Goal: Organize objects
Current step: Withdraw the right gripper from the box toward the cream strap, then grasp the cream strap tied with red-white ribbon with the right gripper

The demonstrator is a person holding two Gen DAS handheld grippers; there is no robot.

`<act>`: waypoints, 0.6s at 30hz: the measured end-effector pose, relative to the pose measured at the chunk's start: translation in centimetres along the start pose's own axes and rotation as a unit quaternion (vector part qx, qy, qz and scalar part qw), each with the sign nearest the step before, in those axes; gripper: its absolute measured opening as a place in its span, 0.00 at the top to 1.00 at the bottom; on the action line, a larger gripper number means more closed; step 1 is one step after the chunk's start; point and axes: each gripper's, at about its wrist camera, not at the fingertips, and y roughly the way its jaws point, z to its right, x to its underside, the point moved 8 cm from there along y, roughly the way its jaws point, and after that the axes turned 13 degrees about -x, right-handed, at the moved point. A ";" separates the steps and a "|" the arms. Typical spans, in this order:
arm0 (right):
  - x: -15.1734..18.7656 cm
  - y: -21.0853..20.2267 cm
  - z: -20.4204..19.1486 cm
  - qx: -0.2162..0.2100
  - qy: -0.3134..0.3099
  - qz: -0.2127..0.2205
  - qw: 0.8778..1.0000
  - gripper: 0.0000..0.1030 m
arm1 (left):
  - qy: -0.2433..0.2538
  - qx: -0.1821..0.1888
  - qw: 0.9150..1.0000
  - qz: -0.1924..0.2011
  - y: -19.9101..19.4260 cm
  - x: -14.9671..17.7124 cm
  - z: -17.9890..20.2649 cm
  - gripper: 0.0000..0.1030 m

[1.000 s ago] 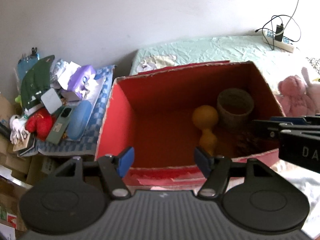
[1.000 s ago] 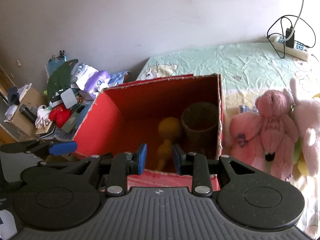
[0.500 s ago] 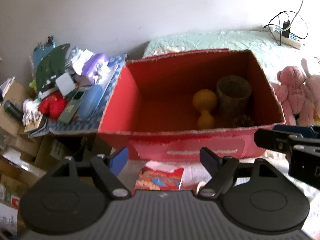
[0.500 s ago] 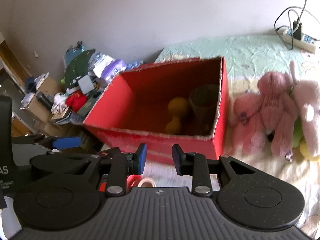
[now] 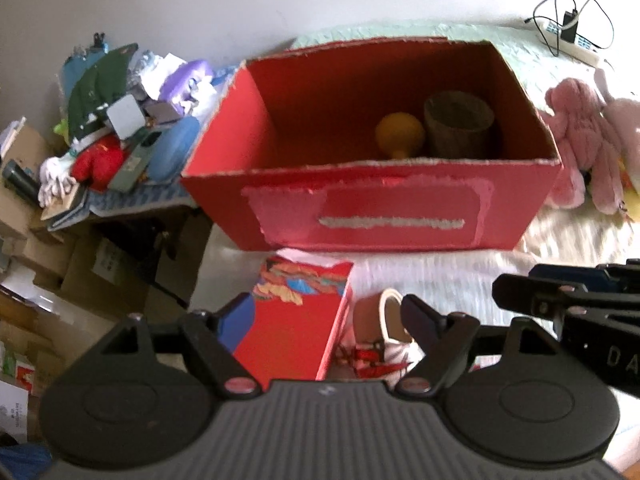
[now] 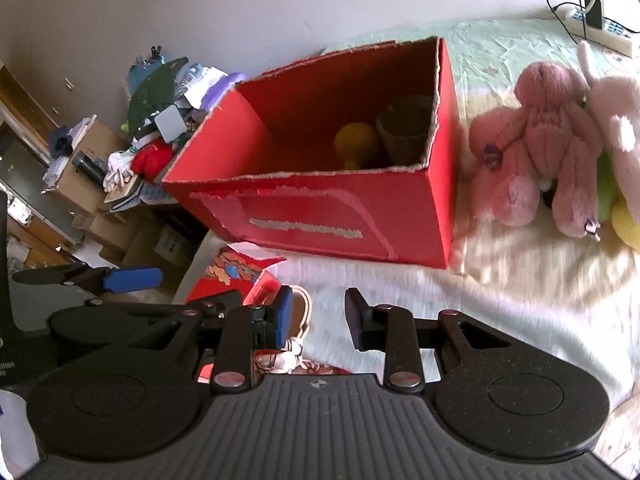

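Red packet [image 5: 294, 320] lies on the bed [image 6: 520, 280] directly under the left claw [image 5: 328, 316], whose blue-padded fingers stand wide apart with nothing between them, one to each side of the packet. The right claw [image 6: 318, 318] hovers beside it, its fingers parted too and empty, over a beige tape roll [image 6: 302, 312] and a crumpled red-and-white item that is too blurred to identify.

My judgement is that the step in hand is picking up the next loose thing to go into the red cardboard box [image 5: 372, 208]. To do it well, lower the left claw squarely so the pads meet the packet's two long sides, close firmly on its middle, and lift straight up before swinging toward the box, so the torn front rim is cleared. Keep the two claws apart; they are close enough to knock each other.

The packet is a flat-sided red carton with a colourful printed top and a white flap at its far end, probably light and slightly crushable. Inside the box stand a yellow gourd-shaped object [image 5: 400, 136] and a brown woven cup [image 5: 458, 126]; pink plush toys [image 6: 536, 140] lie just beside its right wall.
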 end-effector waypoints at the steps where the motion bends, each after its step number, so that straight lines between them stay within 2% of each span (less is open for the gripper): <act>1: 0.3 0.2 0.0 0.002 0.003 -0.001 1.000 0.70 | 0.004 0.001 1.000 0.001 0.1 0.2 0.0 0.20; 4: 1.2 0.9 0.0 0.013 0.019 -0.011 1.000 0.70 | 0.015 0.013 1.000 0.000 0.6 1.1 -0.1 0.20; 7: 1.9 1.6 0.0 0.021 0.036 -0.013 0.999 0.69 | 0.023 0.042 0.999 -0.007 1.0 2.2 -0.5 0.22; 10: 2.4 2.2 0.2 0.025 0.057 -0.004 0.998 0.63 | 0.031 0.066 0.997 0.004 1.3 2.9 -1.1 0.22; 13: 3.1 2.9 0.2 0.020 0.074 -0.005 0.997 0.62 | 0.033 0.113 0.993 0.014 1.4 3.9 -1.7 0.23; 16: 3.8 3.6 0.1 0.020 0.090 -0.005 0.996 0.61 | 0.040 0.168 0.985 0.018 1.4 5.1 -1.6 0.27; 18: 4.3 4.0 0.0 0.014 0.101 -0.004 0.995 0.56 | 0.049 0.190 0.980 0.026 1.2 5.7 -1.4 0.29</act>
